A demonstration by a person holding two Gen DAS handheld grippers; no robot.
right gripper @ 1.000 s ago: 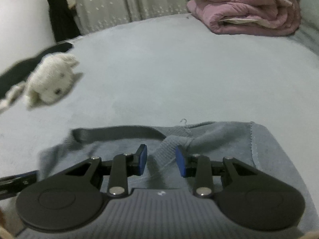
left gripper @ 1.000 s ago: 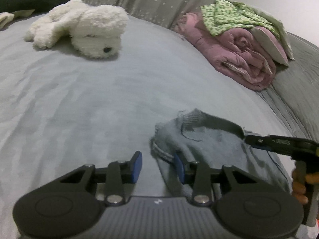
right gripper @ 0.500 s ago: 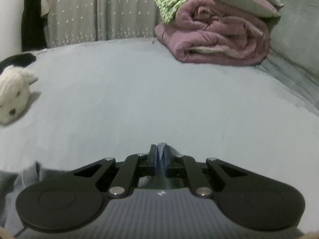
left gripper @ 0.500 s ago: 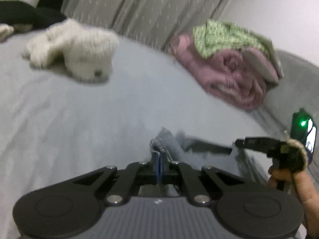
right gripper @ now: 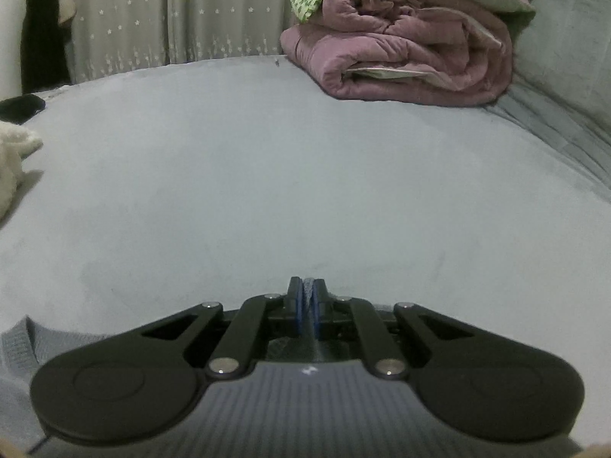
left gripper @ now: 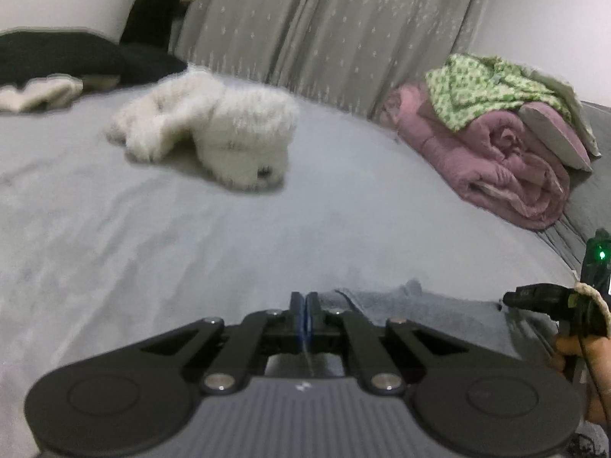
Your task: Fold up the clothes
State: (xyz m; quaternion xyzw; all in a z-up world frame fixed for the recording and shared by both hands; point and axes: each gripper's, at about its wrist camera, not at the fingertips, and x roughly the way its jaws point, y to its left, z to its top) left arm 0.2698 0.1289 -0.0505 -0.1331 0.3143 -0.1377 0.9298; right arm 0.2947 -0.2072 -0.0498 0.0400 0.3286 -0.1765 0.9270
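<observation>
A grey knit sweater [left gripper: 439, 309] lies on the grey bed [left gripper: 191, 248], stretched between my two grippers. My left gripper [left gripper: 306, 301] is shut, with the sweater's edge running off to the right from its pads. In the right wrist view a fold of the same knit sticks up between the blue pads of my right gripper [right gripper: 306, 290], which is shut on it. More of the sweater [right gripper: 23, 343] shows at the lower left there. The right gripper [left gripper: 511, 299] and the hand [left gripper: 573, 351] that holds it also appear at the right edge of the left wrist view.
A white plush toy [left gripper: 214, 133] lies on the far left part of the bed. A rolled pink quilt [left gripper: 496, 160] with a green patterned cloth [left gripper: 488, 87] on top sits at the far right. Black clothing [left gripper: 76, 57] lies at the back left, before a grey curtain [left gripper: 324, 19].
Both grippers went from open over the sweater to shut on its knit. They have since tilted up, so more of the bed and the curtain shows and less of the sweater.
</observation>
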